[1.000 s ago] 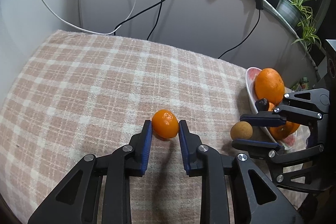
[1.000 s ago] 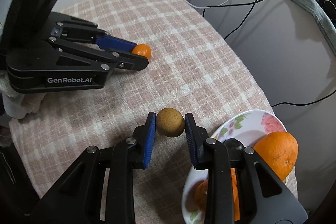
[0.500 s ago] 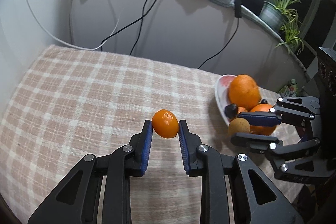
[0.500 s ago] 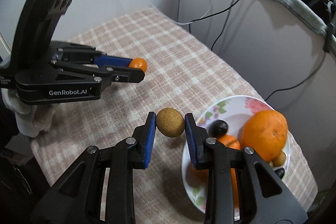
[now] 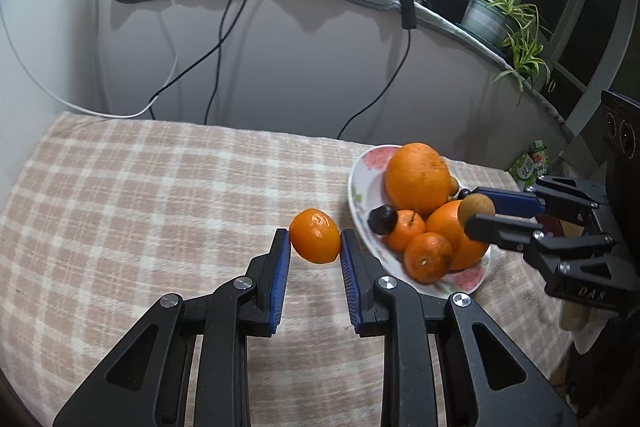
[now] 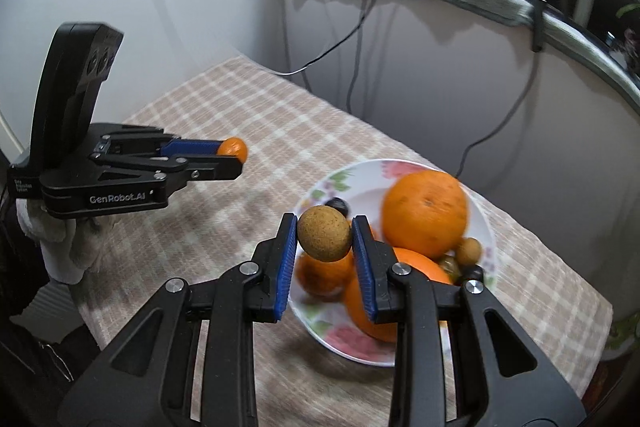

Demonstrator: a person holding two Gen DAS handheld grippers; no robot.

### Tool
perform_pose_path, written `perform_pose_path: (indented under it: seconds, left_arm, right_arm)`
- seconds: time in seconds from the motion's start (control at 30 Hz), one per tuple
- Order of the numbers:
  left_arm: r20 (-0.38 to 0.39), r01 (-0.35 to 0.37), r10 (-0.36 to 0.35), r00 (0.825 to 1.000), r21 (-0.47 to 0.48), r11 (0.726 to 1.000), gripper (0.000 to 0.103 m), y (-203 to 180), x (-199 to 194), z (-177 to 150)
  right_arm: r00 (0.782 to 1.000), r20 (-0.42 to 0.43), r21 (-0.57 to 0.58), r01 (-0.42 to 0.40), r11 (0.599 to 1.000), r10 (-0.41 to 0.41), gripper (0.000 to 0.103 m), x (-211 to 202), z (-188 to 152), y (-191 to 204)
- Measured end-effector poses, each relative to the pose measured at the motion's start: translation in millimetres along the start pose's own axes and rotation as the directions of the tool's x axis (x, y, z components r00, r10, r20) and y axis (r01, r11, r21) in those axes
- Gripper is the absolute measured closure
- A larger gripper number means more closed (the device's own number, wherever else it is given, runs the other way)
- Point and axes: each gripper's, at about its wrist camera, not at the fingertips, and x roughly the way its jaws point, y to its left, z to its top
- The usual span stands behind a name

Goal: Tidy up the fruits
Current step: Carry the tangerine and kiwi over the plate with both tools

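Left jaws clamp a small orange (image 5: 315, 235) beside the plate rim (image 5: 353, 187); right jaws hold a brown fruit (image 6: 324, 233) above it.

In the right wrist view the big orange (image 6: 425, 214) and the plate (image 6: 362, 179) are smeared by motion blur. The lower oranges (image 6: 324, 273) are partly hidden behind the right gripper (image 6: 324, 234) and its brown fruit (image 6: 324, 233). The small dark fruit (image 5: 382, 219) cannot be identified. The table (image 5: 140, 195) is cut off at the frame edge.
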Motion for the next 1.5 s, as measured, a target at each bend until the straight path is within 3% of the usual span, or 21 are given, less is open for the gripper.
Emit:
perform_pose_path:
  seconds: [0.5, 1.5]
  left_arm:
    - [-0.012, 0.033, -0.033, 0.999, 0.05, 0.998, 0.08, -27.7, 21.7, 18.3]
    - [-0.052, 0.068, -0.063, 0.997, 0.091, 0.994, 0.08, -46.7, 54.6, 34.6]
  right_arm:
    - [0.999, 0.025, 0.065, 0.018, 0.998, -0.02, 0.074, -7.4, -4.5, -35.8]
    - [1.0, 0.015, 0.069, 0.014, 0.998, -0.016, 0.074, 7.9, 2.0, -41.6]
